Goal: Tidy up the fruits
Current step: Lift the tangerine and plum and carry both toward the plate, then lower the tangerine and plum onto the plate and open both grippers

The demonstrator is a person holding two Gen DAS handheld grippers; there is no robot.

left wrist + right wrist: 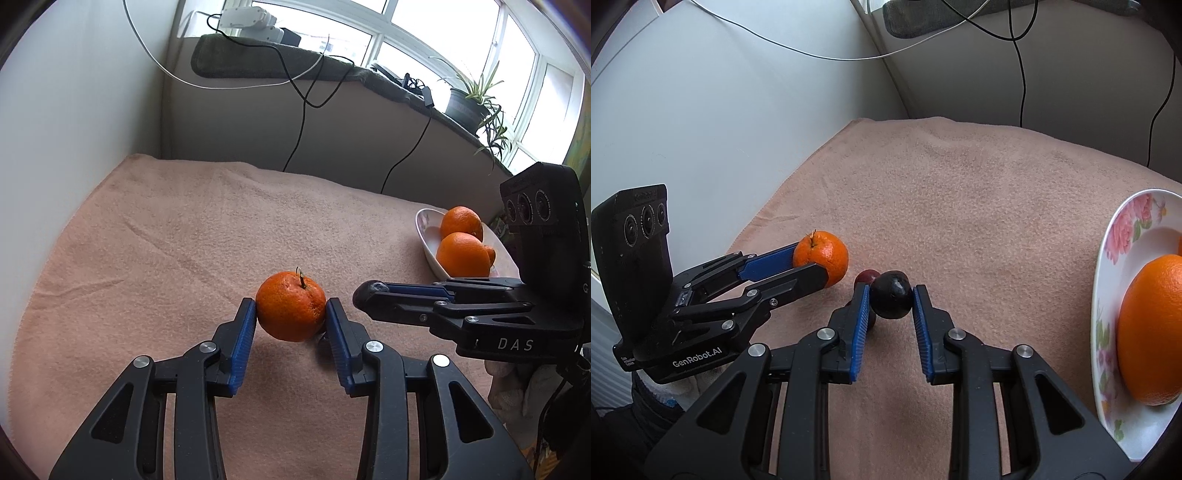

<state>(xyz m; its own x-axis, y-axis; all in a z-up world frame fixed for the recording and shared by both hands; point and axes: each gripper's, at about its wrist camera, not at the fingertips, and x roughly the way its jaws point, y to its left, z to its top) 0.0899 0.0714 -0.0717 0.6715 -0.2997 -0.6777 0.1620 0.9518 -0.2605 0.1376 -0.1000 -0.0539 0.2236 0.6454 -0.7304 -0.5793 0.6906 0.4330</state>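
Note:
In the left wrist view my left gripper (pixel 290 314) is shut on a stemmed tangerine (pixel 290 310), which hangs just above the pink cloth (pixel 184 240). My right gripper (pixel 365 297) reaches in from the right with a dark fruit at its tips. Seen from the right wrist, the right gripper (pixel 891 301) is shut on a dark plum (pixel 891 299). A reddish plum (pixel 866 276) lies behind its left finger, partly hidden. The left gripper (pixel 812 264) holds the tangerine (pixel 827 254) at left. A floral white plate (pixel 1137 243) at right holds a large orange (pixel 1150 332).
The plate (pixel 424 229) sits at the cloth's right side with two oranges (pixel 461 254) in it. White walls close the left and back. Black cables (pixel 295 129) hang from a sill with a potted plant (pixel 469 103). A gloved hand (pixel 517 391) holds the right gripper.

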